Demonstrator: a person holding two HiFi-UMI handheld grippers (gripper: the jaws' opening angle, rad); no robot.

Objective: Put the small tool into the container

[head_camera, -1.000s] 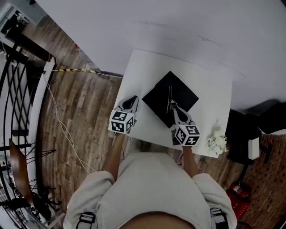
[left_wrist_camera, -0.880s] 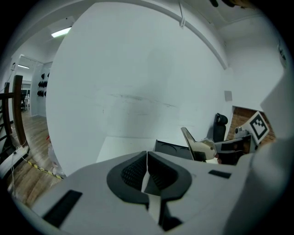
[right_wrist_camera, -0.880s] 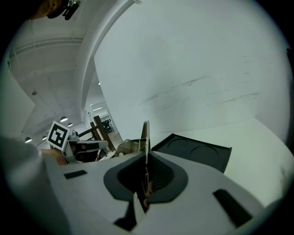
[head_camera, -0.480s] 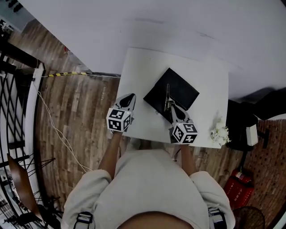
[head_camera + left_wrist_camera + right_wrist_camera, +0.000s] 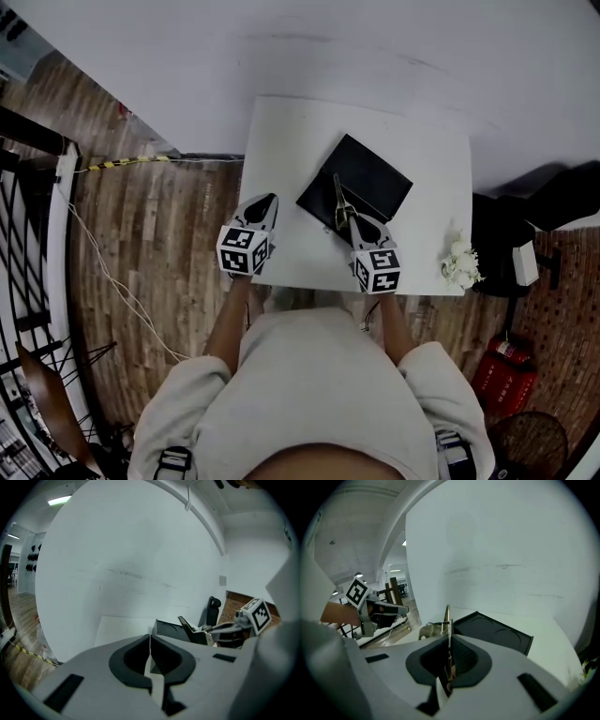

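A black shallow container [image 5: 367,171] lies at an angle on the white table [image 5: 281,141]. My right gripper [image 5: 349,223] is at its near-left edge, shut on a small thin metal tool [image 5: 338,200] that sticks forward over the container. In the right gripper view the tool [image 5: 446,618] stands upright between the shut jaws, with the container [image 5: 497,631] just beyond. My left gripper [image 5: 269,201] hovers by the table's left edge, shut and empty; its view shows the jaws [image 5: 150,639] together, the container [image 5: 169,630] ahead and the right gripper [image 5: 206,629] beside it.
A white flower bunch [image 5: 459,265] sits at the table's near-right corner. A white wall runs behind the table. Wooden floor with a loose cable [image 5: 112,272] lies to the left, dark items and a red object [image 5: 506,364] to the right.
The right gripper with the tool has shifted slightly left, from over the container's middle toward its near-left edge. The head view has moved too. The left gripper stays by the table's left edge.
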